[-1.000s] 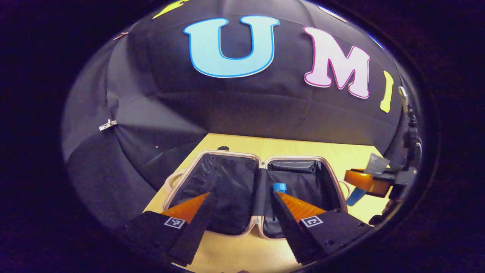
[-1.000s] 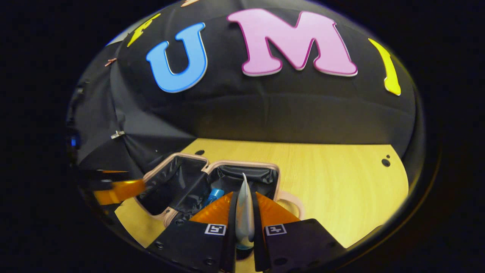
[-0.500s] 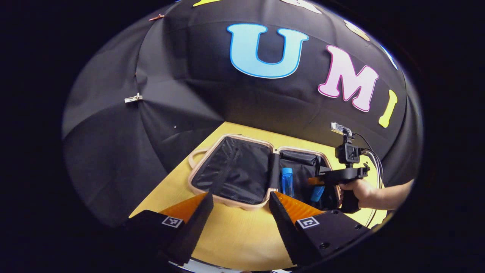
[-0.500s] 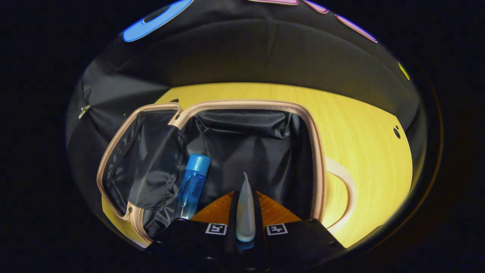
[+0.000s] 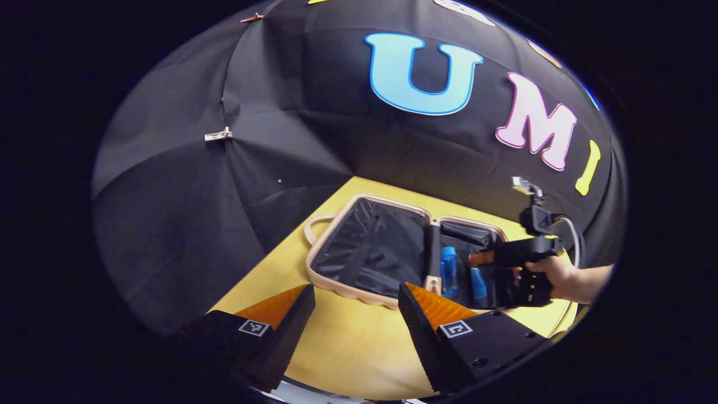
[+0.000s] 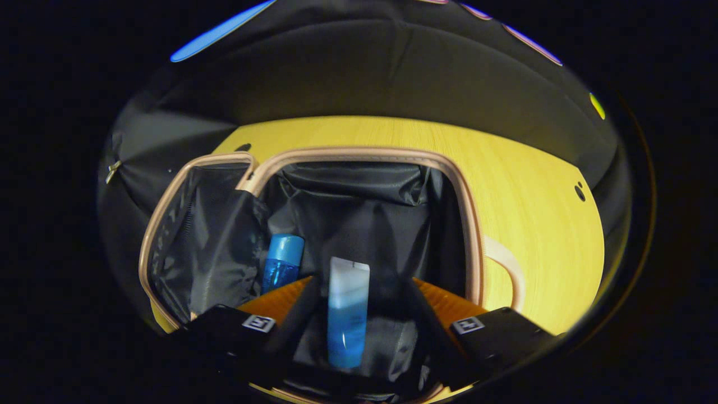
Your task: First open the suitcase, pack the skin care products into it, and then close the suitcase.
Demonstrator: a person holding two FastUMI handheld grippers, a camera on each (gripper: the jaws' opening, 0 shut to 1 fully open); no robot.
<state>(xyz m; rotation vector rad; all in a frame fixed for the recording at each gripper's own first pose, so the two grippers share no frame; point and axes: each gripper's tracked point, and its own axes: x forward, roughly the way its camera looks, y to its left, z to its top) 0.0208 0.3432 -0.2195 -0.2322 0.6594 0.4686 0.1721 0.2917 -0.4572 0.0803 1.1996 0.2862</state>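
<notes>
The pink suitcase (image 5: 359,292) (image 6: 359,155) lies open flat on the yellow table, black lining up. In its right half a blue bottle (image 6: 280,264) (image 5: 448,270) lies beside a blue-and-white tube (image 6: 348,311) (image 5: 477,283). My right gripper (image 6: 359,292) hangs open over that half, the tube lying loose between its spread fingers. In the left gripper view a hand (image 5: 552,275) holds that gripper (image 5: 493,259) above the case. My left gripper (image 5: 353,294) is open and empty, over the table in front of the suitcase.
The table (image 5: 348,353) (image 6: 533,185) has bare wood in front of the case and to its right. A pink handle loop (image 6: 507,269) sticks out on the right side, another (image 5: 313,224) on the left. The black cloth wall stands close behind.
My right gripper opened and let go of the tube, which now lies flat in the case's right half. My left gripper drew back a little from the suitcase.
</notes>
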